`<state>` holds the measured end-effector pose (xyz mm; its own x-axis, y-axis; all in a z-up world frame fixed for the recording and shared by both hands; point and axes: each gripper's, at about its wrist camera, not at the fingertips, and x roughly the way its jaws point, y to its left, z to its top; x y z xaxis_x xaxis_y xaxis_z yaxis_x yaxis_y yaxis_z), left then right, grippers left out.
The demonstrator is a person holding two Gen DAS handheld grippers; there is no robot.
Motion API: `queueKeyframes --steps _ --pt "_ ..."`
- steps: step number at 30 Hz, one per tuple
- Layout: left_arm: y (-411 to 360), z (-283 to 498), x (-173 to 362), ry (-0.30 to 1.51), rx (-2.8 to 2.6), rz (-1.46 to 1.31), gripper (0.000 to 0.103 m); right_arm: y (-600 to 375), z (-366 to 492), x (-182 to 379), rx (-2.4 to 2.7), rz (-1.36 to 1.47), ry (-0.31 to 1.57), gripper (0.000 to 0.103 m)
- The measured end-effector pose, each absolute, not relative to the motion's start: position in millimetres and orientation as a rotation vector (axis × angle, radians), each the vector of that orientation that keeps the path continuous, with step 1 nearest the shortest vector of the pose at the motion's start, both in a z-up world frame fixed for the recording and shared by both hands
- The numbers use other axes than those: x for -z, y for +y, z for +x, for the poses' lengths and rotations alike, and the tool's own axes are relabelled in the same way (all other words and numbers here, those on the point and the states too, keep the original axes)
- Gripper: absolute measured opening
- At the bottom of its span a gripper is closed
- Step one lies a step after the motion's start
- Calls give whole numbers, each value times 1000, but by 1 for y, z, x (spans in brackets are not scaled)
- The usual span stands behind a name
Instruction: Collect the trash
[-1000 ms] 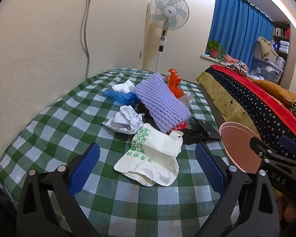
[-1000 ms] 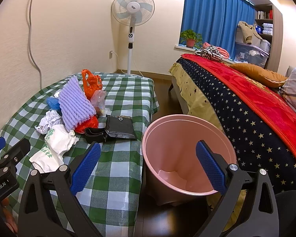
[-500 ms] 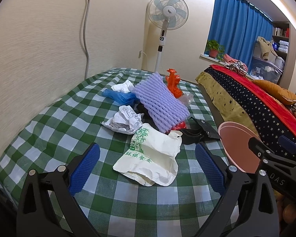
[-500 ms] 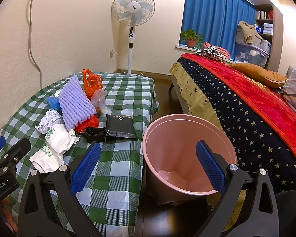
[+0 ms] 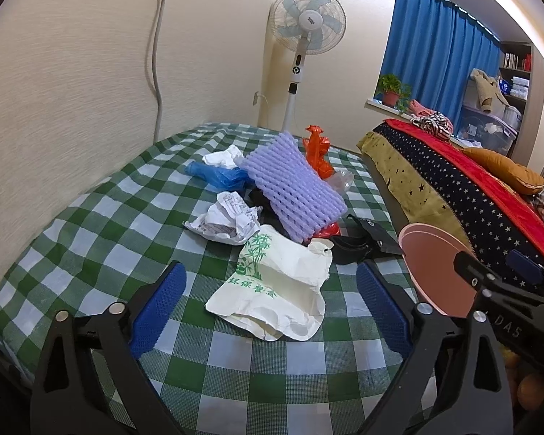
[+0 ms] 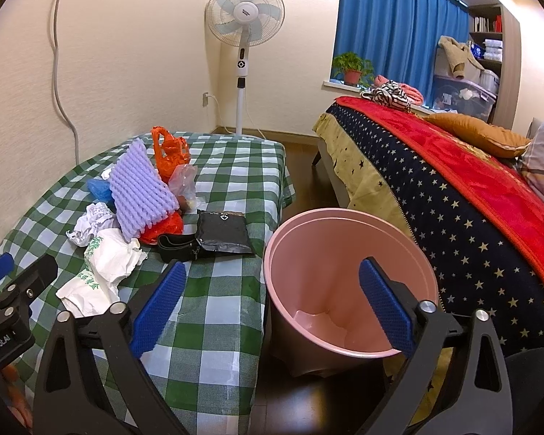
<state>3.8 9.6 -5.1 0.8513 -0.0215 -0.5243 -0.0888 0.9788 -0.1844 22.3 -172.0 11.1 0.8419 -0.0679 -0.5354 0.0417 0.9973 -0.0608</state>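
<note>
Starting w/ the white bag [image 5: 275, 290]: nearest piece of the trash pile on the table [image 5: 90, 246], left of the pink bin [image 6: 348, 282]. Left tongs [image 5: 268, 301] spread wide, empty, straddling it; right tongs [image 6: 272, 308] spread, empty, at bin. Drop low, pinch a crumpled fold, not cloth.

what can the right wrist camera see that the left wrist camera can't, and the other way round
Only the right wrist view shows the inside of the pink bin, with no trash in it, and the dark floor beside it. Only the left wrist view shows the white bamboo-print bag lying between the open left gripper's fingers, and the crumpled tissue behind the blue bag. Both show the green checked tablecloth, purple foam sheet, orange bag and fan.
</note>
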Motion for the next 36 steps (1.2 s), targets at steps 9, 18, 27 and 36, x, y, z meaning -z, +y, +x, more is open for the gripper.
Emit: queueKeyframes --steps 9,18,27,36 --pt "12 20 21 610 -31 -240 86 -179 34 -9 37 28 585 88" --pt "-11 49 35 705 -14 -165 86 -188 56 -3 32 96 609 88" --pt "-16 68 53 819 -31 -136 54 -190 88 10 -17 121 658 89" --pt "5 68 52 797 -67 -211 14 -177 138 37 -95 190 757 89"
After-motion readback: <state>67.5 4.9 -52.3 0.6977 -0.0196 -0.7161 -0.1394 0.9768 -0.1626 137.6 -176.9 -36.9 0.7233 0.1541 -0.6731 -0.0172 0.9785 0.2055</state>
